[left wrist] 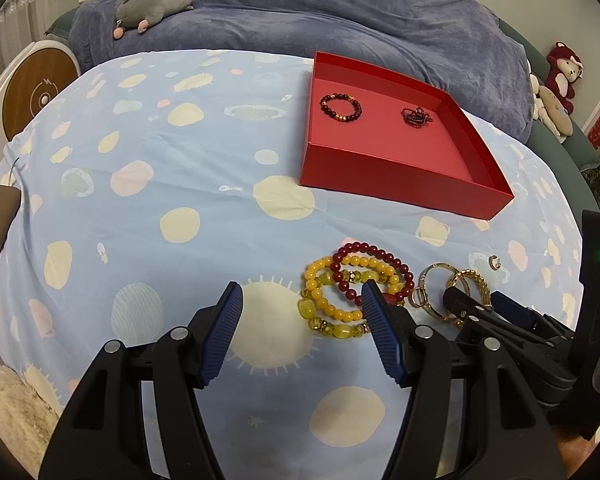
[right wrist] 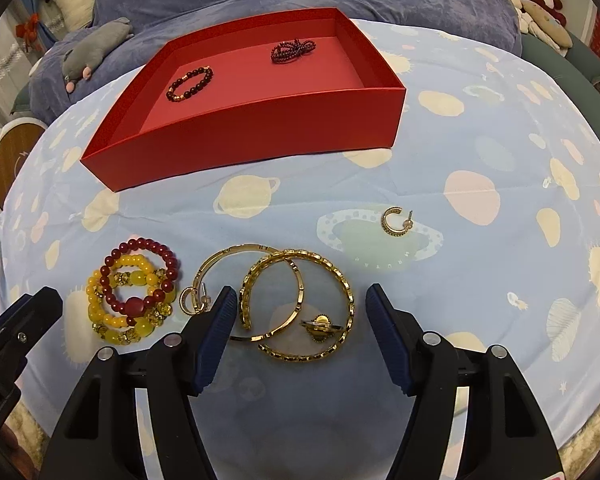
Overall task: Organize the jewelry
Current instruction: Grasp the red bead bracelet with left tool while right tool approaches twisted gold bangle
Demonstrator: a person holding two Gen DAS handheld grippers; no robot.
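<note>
Your right tool (right wrist: 300,332), wide open over the tangled gold bangles (right wrist: 300,304), may snag both; your left tool (left wrist: 302,332) gapes at the beaded bracelets' (left wrist: 352,292) nine o'clock.

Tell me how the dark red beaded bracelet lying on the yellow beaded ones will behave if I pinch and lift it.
The dark red beaded bracelet looks strung, so it will probably sag into a loop rather than hold its shape. Its round, glossy beads may slip between the fingers. It rests on the yellow beaded bracelets, so lifting it could drag or nudge them across the patterned sheet.

Gold bangles (left wrist: 466,286) perhaps gripper-hidden
</note>
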